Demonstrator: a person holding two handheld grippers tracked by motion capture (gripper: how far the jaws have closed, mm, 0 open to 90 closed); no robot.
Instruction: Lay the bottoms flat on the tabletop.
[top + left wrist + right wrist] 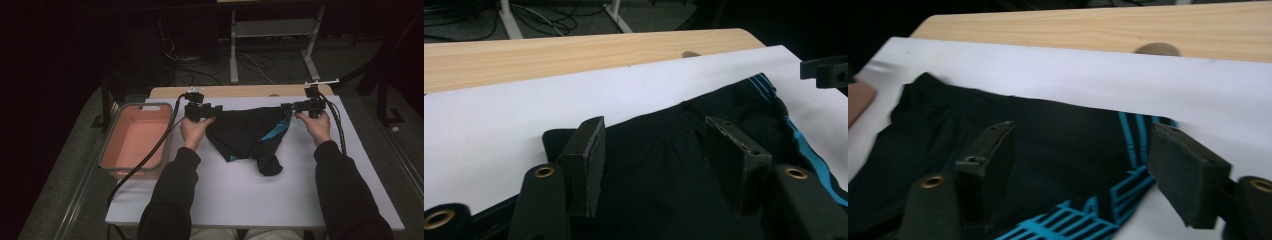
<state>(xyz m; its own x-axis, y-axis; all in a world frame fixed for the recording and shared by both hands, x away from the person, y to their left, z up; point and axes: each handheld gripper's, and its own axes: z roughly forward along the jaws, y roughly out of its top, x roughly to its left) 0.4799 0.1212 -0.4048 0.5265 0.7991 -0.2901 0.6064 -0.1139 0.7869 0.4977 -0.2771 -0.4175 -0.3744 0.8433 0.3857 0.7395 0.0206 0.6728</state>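
A pair of black swim briefs (pixel 247 136) with bright blue striped trim lies spread on the white sheet (pixel 250 195) in the middle of the table. My left gripper (pixel 216 111) rests at the garment's left waist corner, jaws open above the black cloth (pixel 659 175). At the right waist corner is my right gripper (pixel 286 106), also open over the fabric (pixel 1048 145) and its blue stripes (pixel 1083 220). Nothing is pinched between either pair of pads.
A pink plastic tub (pixel 136 139) stands at the left edge of the table, beside the left forearm. A strip of bare wood tabletop (pixel 240 91) runs along the far side. Cables trail from both grippers. Floor cables and a white stand sit beyond the table.
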